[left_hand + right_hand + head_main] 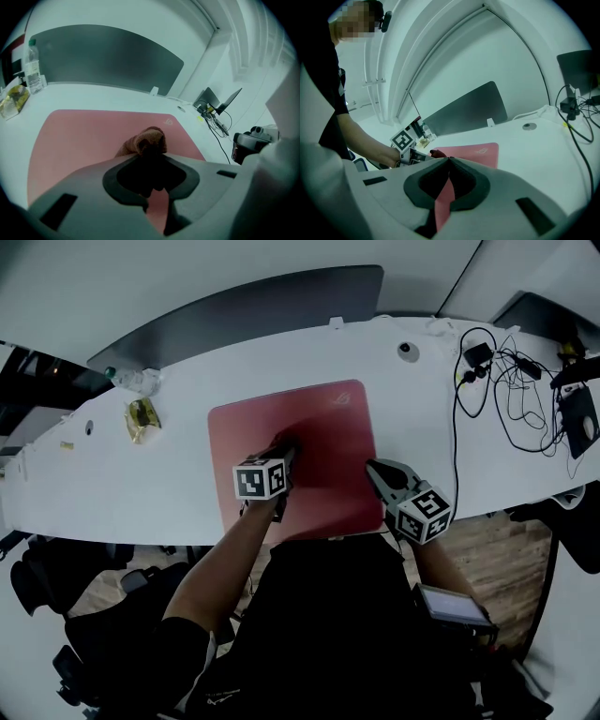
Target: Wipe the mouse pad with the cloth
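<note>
We record left claw (151, 151) clamped on brown cloth (144, 139), cloth resting mid mouse pad (323, 423) | right claw (449, 160) jaws together, nothing between, at pad's right edge | pad flat on white worktop (187, 413)

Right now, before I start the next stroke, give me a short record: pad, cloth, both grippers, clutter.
mouse pad: pink, flat on the white table
cloth: brown, bunched, on the pad near its middle
left gripper: fingers shut on the cloth
right gripper: fingers together, nothing between them, at the pad's right edge
clutter: cables far right, wrapper left of the pad; both off the pad
</note>
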Tool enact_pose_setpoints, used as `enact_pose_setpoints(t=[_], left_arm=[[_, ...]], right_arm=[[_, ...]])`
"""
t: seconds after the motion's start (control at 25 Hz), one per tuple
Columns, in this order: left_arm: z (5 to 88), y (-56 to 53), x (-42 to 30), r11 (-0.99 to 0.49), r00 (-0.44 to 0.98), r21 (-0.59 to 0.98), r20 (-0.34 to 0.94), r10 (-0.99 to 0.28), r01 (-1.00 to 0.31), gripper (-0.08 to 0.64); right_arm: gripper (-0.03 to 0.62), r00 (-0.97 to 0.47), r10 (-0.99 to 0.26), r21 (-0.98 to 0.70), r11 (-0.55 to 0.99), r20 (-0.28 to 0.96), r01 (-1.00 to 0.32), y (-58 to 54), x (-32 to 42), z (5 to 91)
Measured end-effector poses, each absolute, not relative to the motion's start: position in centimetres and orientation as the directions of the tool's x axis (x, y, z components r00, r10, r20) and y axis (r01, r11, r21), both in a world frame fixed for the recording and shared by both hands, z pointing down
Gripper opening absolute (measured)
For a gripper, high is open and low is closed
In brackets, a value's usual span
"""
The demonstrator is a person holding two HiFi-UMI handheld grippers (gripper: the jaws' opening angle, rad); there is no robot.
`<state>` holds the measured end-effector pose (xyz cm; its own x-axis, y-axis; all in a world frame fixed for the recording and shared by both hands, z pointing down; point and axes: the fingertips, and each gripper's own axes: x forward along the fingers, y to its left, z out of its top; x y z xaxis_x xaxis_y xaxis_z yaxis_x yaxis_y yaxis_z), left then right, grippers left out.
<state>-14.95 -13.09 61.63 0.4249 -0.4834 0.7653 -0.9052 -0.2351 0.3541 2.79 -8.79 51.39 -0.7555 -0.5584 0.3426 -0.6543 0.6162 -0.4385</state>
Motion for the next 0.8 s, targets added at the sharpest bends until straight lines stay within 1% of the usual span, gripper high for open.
enact_pose_setpoints(t=[0.48, 0.64, 0.8], left_arm=[[61.5, -14.8, -6.3, -0.299, 0.505, 0.409, 0.745, -0.437, -0.862, 0.083], [62.7, -15.1, -3.1, -0.345, 0.566, 0.452, 0.712, -0.416, -0.822, 0.083], [61.6, -15.0, -1.0, -0.367, 0.564, 0.440, 0.731, -0.383, -0.820, 0.083]], right_arm=[[0.026, -0.722, -0.601, -0.455, 0.566, 0.343, -0.687, -8.8, 6.2, 52.1], [0.026, -0.710, -0.614, -0.459, 0.550, 0.343, -0.698, -8.7, 7.2, 52.3], [0.026, -0.700, -0.627, -0.462, 0.536, 0.342, -0.706, -8.7, 8.0, 52.4]])
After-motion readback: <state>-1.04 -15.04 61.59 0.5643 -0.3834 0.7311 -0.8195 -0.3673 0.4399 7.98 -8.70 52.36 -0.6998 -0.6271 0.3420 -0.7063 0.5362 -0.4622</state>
